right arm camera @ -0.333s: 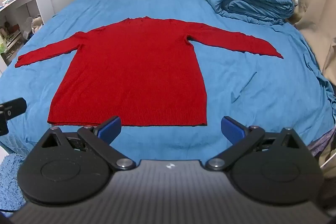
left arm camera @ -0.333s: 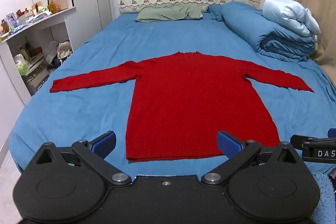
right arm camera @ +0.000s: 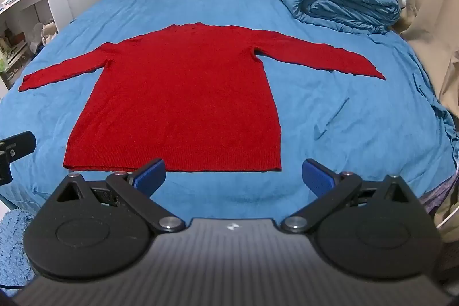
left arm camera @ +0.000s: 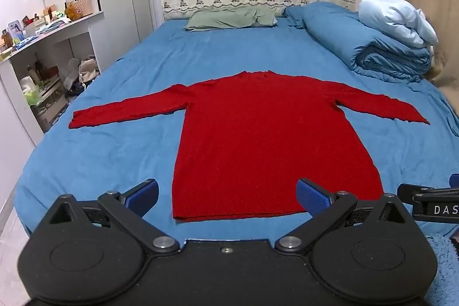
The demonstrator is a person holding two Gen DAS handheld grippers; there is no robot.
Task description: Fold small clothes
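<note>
**Sweater spread flat, both grippers waiting**

The red sweater (left arm camera: 258, 139) is lying flat on the blue bed (left arm camera: 114, 151), sleeves outstretched. The left gripper (left arm camera: 226, 195) and right gripper (right arm camera: 233, 174) are hovering near the hem, jaws spread wide, holding nothing. A clean fold probably means pinching a sleeve cuff first.

Open blue bedsheet (right arm camera: 330, 111) is lying clear around the flat red knit sweater (right arm camera: 183, 93), with only the rolled blue duvet (right arm camera: 338, 2) blocking the far right corner.
</note>
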